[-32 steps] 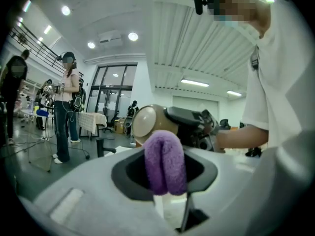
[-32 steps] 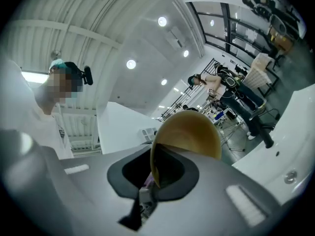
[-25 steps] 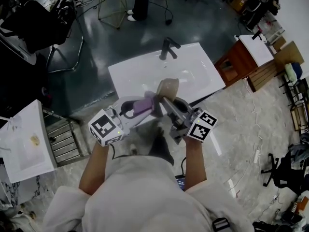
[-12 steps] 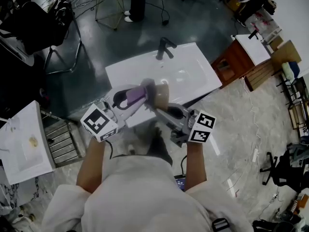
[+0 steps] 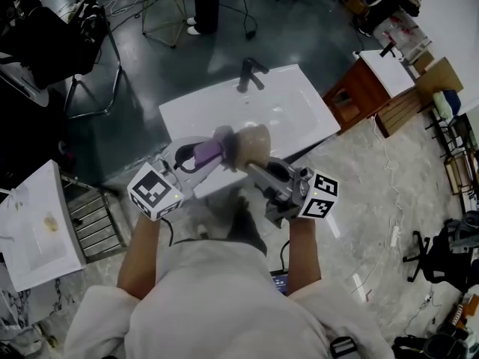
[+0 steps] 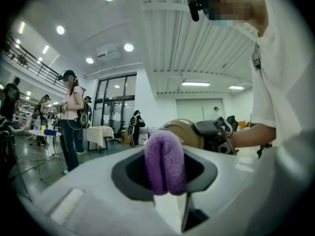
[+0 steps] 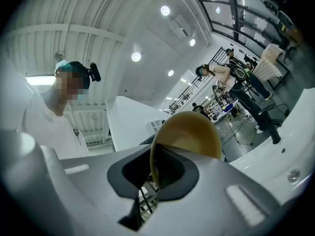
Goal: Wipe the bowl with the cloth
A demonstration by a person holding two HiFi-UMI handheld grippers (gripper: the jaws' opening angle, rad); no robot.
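My left tongs (image 5: 219, 149) grip purple cloth (image 5: 203, 154) just beside tan bowl (image 5: 253, 142). My right tongs (image 5: 251, 167) pinch its rim, over white sink counter's (image 5: 299, 114) front edge. Black faucet (image 5: 251, 73) at far edge, wooden cabinet (image 5: 361, 96) off right edge, dark floor (image 5: 187, 58).

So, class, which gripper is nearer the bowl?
Right. The right gripper is shut on the rim of the bowl. The left gripper holds the purple cloth right beside it; contact is unclear.
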